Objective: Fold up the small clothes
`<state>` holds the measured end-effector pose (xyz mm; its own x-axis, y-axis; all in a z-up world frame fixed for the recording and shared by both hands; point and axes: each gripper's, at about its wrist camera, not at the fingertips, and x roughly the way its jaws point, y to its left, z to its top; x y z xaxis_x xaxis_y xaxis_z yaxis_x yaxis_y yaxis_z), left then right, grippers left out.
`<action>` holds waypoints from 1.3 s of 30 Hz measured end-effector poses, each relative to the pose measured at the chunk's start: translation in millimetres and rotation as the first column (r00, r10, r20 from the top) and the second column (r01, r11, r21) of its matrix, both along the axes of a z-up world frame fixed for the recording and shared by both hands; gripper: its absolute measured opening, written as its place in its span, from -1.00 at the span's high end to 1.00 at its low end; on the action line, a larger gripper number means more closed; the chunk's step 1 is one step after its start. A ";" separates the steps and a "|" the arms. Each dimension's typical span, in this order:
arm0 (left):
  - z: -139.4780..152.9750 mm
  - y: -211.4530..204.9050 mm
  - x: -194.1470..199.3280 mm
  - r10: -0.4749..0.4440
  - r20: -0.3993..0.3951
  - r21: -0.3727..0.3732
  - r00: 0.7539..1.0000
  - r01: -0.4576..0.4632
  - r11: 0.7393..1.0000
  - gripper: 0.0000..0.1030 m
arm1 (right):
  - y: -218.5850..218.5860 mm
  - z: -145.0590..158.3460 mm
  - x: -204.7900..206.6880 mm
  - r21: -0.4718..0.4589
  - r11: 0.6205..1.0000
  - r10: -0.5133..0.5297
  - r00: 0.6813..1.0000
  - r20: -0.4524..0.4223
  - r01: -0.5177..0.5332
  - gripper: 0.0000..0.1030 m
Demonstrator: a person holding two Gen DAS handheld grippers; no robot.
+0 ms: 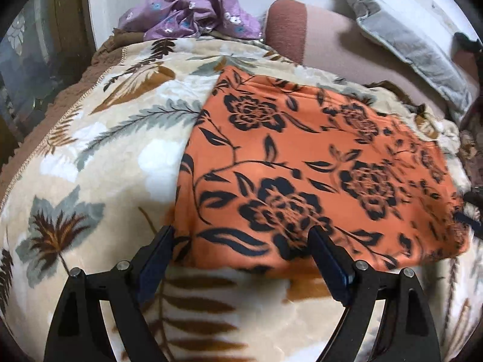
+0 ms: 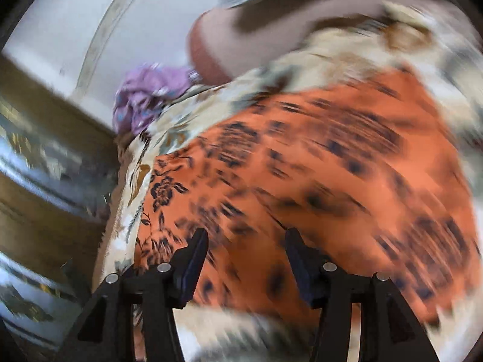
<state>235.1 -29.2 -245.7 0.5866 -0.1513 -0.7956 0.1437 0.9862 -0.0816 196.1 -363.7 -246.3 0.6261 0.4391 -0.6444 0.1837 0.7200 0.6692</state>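
An orange garment with black flower print (image 1: pixel 302 166) lies flat as a rectangle on the floral blanket (image 1: pixel 120 157). My left gripper (image 1: pixel 241 235) is open and empty, just above the garment's near left corner. In the right wrist view, strongly blurred, the same orange garment (image 2: pixel 317 181) fills the middle. My right gripper (image 2: pixel 246 241) is open and empty above its near edge. The right gripper's dark tip (image 1: pixel 468 220) shows at the garment's right edge in the left wrist view.
A crumpled purple flowered cloth (image 1: pixel 193 9) lies at the far end of the blanket; it also shows in the right wrist view (image 2: pixel 148 96). A brown and beige bolster (image 1: pixel 317 33) and a grey pillow (image 1: pixel 407 42) lie at the back right. A dark wooden cabinet (image 2: pixel 45 181) stands beside the bed.
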 end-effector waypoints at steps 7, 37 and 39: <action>9.5 11.5 -10.9 -0.114 -0.064 -0.226 0.992 0.096 0.969 -0.73 | -49.2 -50.8 -85.3 0.211 0.959 -0.178 0.982 -0.070 0.189 -0.30; -23.4 32.3 34.5 0.106 -0.061 -0.349 0.993 -0.120 0.929 0.39 | -64.4 -68.5 0.3 0.070 0.941 -0.332 0.943 0.031 0.330 0.56; -19.8 37.3 31.2 0.118 -0.114 -0.364 0.986 -0.152 0.919 0.39 | -64.2 -69.8 -1.6 0.063 0.942 -0.333 0.943 0.029 0.330 0.56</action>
<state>266.4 8.2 -265.5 0.5525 -0.3688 -0.7475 -0.0136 0.8927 -0.4505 194.5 -427.9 -316.1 0.7660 0.2373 -0.5975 0.3791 0.5839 0.7179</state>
